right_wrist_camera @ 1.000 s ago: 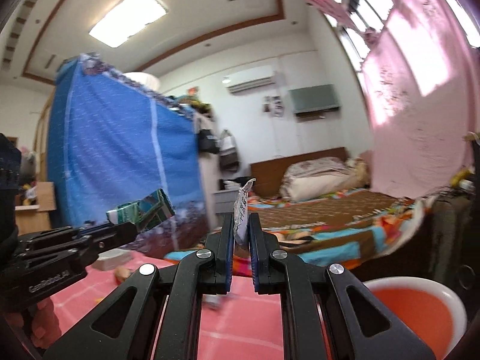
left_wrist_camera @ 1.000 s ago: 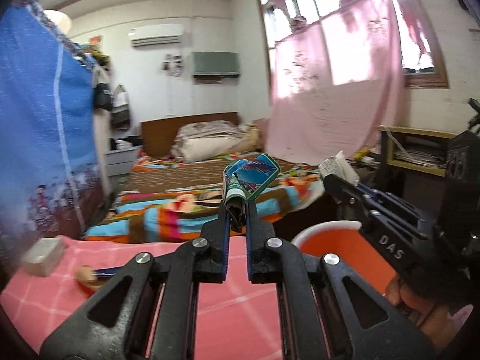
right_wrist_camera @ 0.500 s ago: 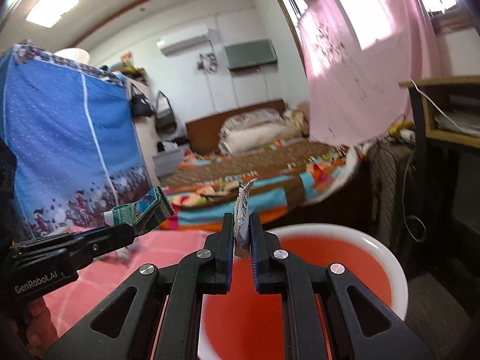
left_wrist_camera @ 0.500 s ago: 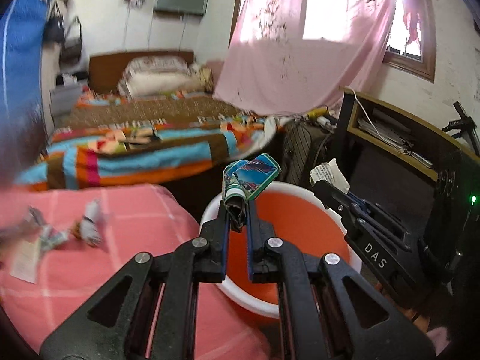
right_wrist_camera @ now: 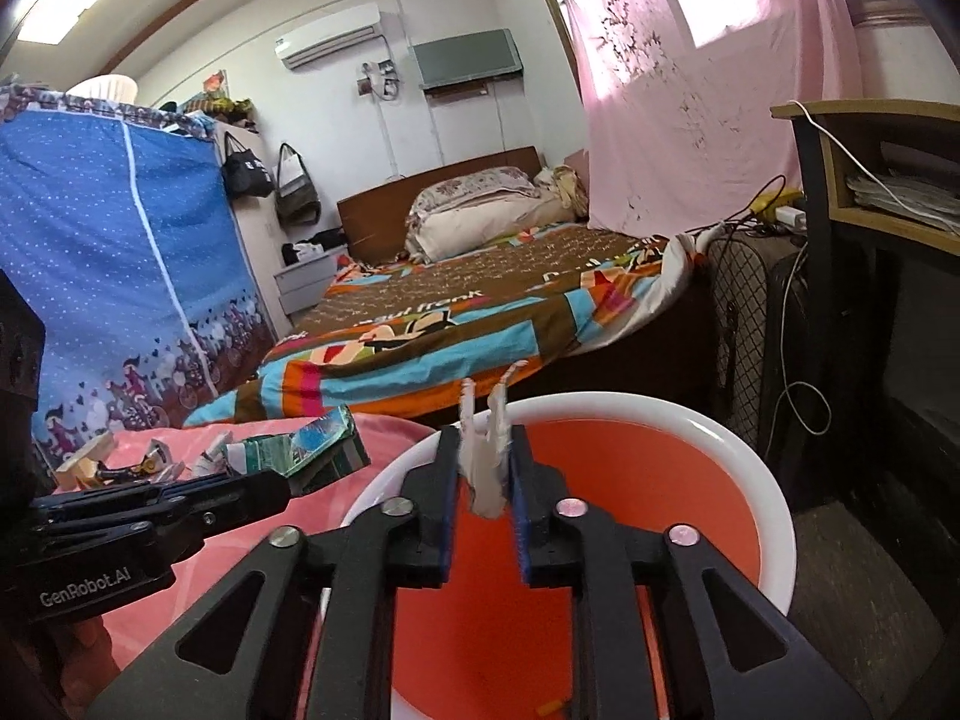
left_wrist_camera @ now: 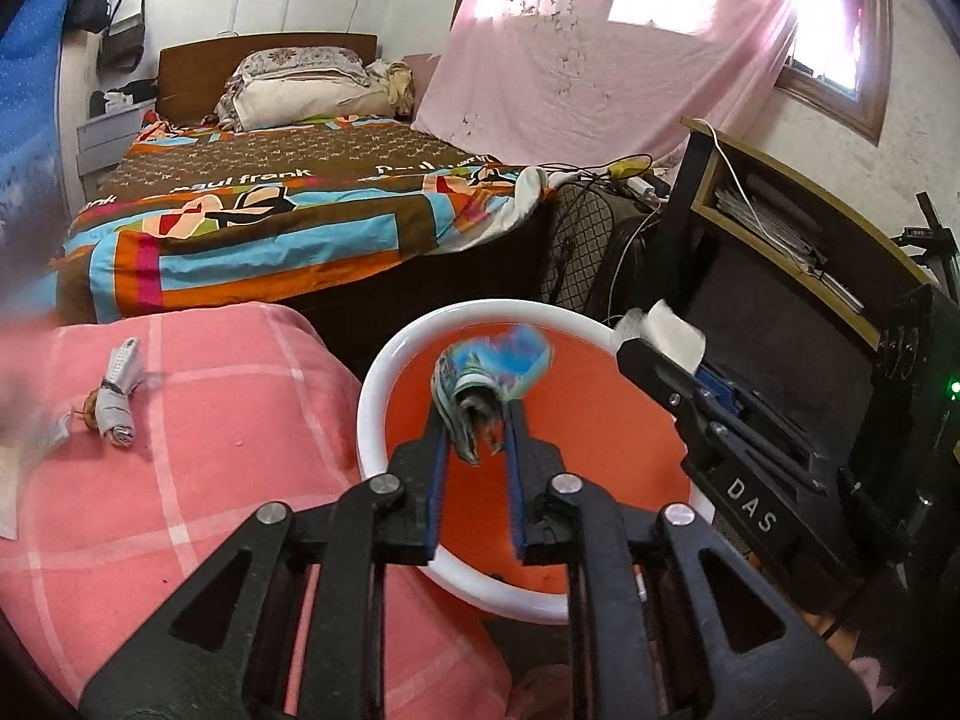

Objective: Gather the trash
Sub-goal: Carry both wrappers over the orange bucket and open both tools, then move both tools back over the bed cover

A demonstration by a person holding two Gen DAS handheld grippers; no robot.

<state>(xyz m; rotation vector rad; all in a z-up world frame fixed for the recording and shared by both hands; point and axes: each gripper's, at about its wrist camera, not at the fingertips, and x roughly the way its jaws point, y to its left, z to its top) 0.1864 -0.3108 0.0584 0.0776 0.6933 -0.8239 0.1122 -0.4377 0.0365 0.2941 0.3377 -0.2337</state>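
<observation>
An orange bin with a white rim [left_wrist_camera: 373, 387] [right_wrist_camera: 753, 450] stands beside the pink-clothed table. My left gripper [left_wrist_camera: 477, 423] hovers over it; its jaws are opening. A rolled blue-green wrapper [left_wrist_camera: 480, 387] sits loose and blurred between them, with a gap on the right side. In the right wrist view my right gripper [right_wrist_camera: 485, 453] is also above the bin with its jaws opening. A white paper scrap [right_wrist_camera: 486, 468] hangs slack between the pads. Each gripper shows in the other's view: the left gripper [right_wrist_camera: 282, 483] with the wrapper [right_wrist_camera: 315, 444], the right gripper [left_wrist_camera: 654, 354] with the paper [left_wrist_camera: 669, 324].
On the pink checked cloth [left_wrist_camera: 198, 450] lie a twisted grey wrapper [left_wrist_camera: 120, 390] and other scraps [right_wrist_camera: 150, 462]. A bed with a colourful blanket [left_wrist_camera: 270, 228] lies behind, a black desk [left_wrist_camera: 780, 252] to the right, a blue wardrobe [right_wrist_camera: 108, 252] to the left.
Both grippers swung from above the pink cloth to over the bin and tilted downward. Their jaws, earlier shut on the wrapper and the paper, have parted.
</observation>
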